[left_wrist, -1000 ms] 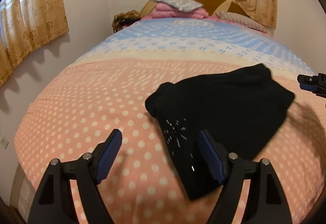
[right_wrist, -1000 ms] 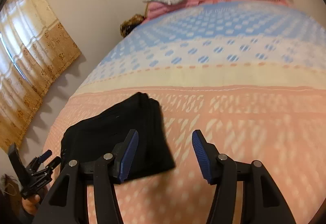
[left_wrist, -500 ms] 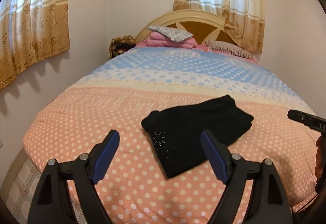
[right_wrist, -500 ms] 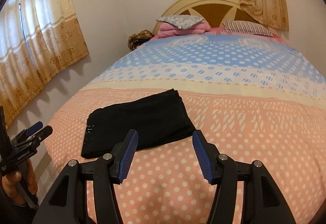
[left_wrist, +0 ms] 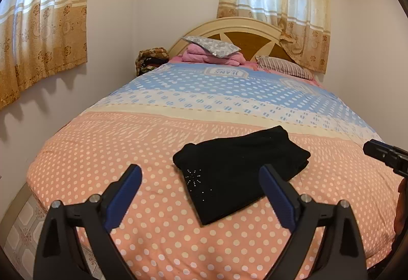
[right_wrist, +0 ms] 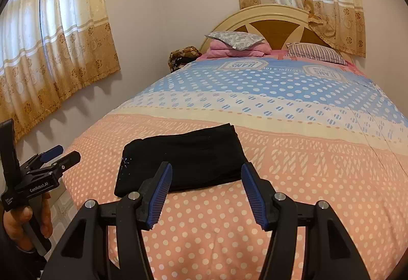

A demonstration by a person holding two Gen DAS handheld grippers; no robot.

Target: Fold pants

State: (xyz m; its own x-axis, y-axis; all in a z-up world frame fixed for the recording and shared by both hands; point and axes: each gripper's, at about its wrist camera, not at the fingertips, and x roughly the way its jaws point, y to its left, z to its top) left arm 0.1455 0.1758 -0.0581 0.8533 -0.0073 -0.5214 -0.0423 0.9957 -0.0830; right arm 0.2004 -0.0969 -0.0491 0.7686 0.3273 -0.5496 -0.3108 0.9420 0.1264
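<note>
Bedroom, polka-dot bed point(left_wrist: 153, 236) | step: fold looks finished, you're backed off | pants point(left_wrist: 239, 173) lie as a flat black bundle ahead of your left hand-held gripper point(left_wrist: 201, 193) and right hand-held gripper point(right_wrist: 206, 190), touching neither | both spread wide, empty | next: only a tidy-up press if needed.

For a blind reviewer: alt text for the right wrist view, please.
Black pants lie folded on a pink polka-dot bed, just beyond the open, empty right gripper. The left gripper, hand-held, sits at the left edge.
</note>
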